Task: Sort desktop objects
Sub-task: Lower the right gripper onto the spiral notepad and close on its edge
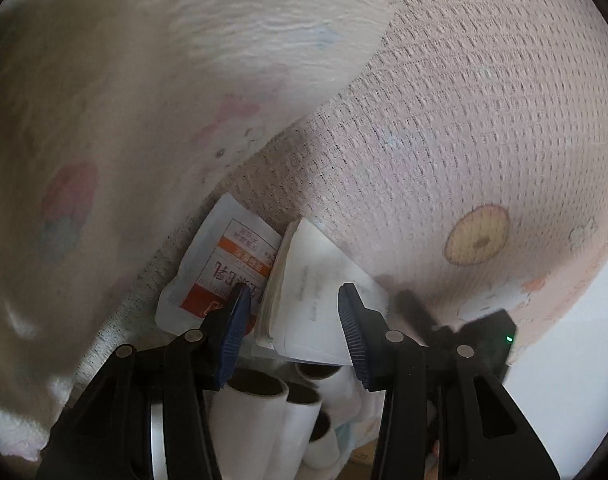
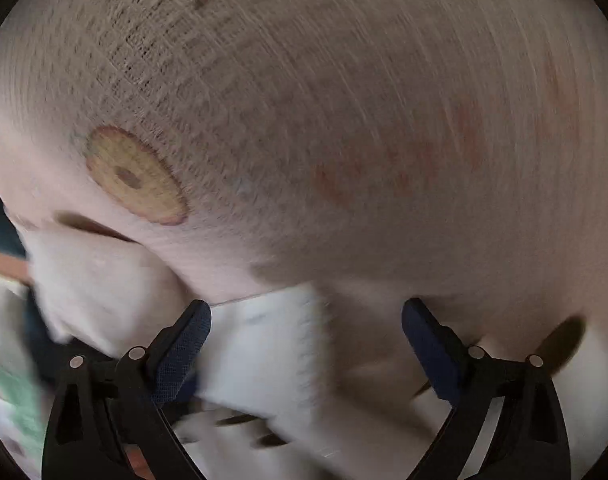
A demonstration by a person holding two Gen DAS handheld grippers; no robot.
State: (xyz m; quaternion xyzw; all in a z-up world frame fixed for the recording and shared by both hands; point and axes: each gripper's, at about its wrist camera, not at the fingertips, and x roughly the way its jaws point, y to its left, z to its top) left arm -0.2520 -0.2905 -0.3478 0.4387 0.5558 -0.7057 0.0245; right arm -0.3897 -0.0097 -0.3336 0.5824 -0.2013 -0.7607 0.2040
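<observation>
Our left claw [image 1: 291, 312] points down into a cramped fabric-walled space, its blue pads spread moderately wide and gripping nothing; a white booklet [image 1: 316, 304] sits between them, untouched as far as we can tell. Just left of the booklet lies a white packet [image 1: 223, 268] with orange bands and printed text, its corner behind the left pad [image 1: 233, 332]. Near us, under the claw, stand several white rolls [image 1: 259, 412] with cardboard cores. A mesh cloth [image 1: 444, 120] with a yellow donut print rises far and right, and a softer printed cloth [image 1: 123, 100] crowds the left, leaving little room either side. Our right claw [image 2: 306, 320] is also held wide and empty, close against the same donut-print cloth [image 2: 304, 120]; a white sheet [image 2: 263, 352] lies between its pads, though the blur hides detail.
</observation>
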